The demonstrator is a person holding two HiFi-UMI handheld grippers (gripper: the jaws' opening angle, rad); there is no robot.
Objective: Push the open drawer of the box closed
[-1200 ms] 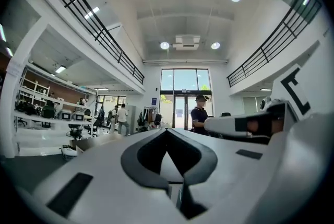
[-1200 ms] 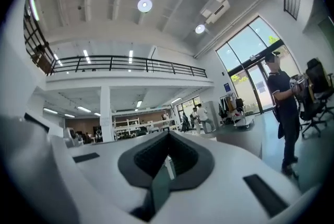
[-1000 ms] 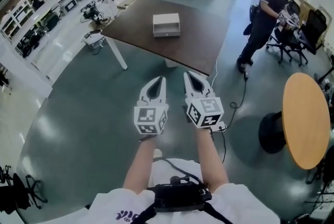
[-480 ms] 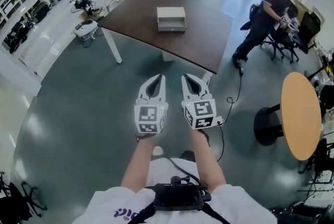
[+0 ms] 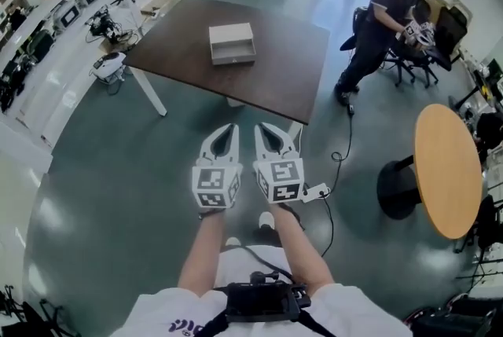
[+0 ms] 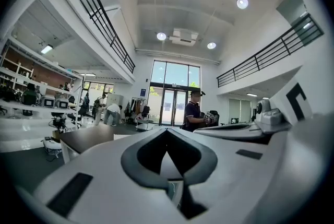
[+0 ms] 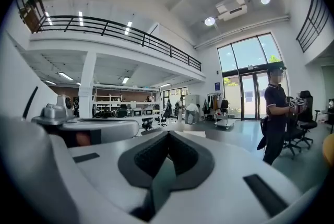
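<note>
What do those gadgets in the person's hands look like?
Two matching white plastic grippers: the left gripper and the right gripper each have pointed jaws lined in dark grey, and a cube with black-and-white square markers behind. The person wears a white short-sleeved shirt.

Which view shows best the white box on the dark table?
The head view: it looks down on the whole box, with its open drawer, on the dark table. The left gripper view and the right gripper view each show only a low pale sliver of it past the jaws; the drawer cannot be made out there.
</note>
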